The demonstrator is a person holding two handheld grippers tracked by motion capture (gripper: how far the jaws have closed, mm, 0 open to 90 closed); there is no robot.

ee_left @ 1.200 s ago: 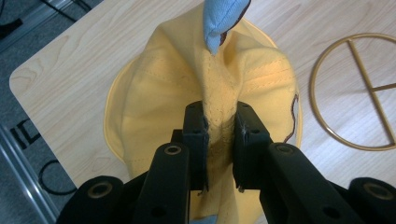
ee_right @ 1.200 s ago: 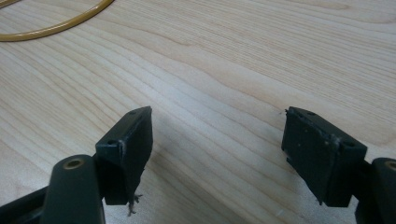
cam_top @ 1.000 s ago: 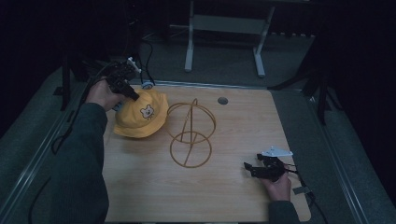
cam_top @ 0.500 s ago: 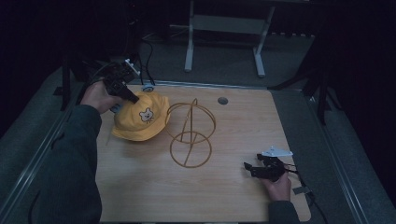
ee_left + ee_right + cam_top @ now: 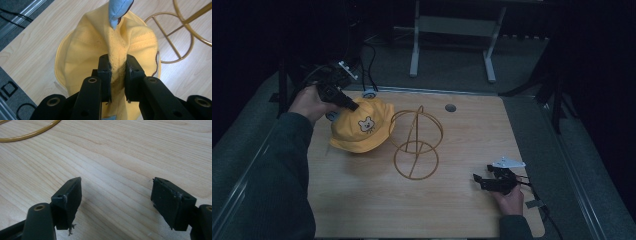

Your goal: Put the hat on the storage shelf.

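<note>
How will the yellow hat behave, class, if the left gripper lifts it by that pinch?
The yellow hat is probably floppy: its cloth bunches into a fold where the left gripper pinches it. It likely sags from that fold. It seems light, and unlikely to slip from so tight a fold.

One fixed overhead camera, two riding on the claws

The high view looks forward and down over the whole desk (image 5: 362,200); the left gripper view sits close above the yellow hat (image 5: 85,47); the right gripper view skims the bare wood; all three share the gold wire stand (image 5: 416,142).
</note>
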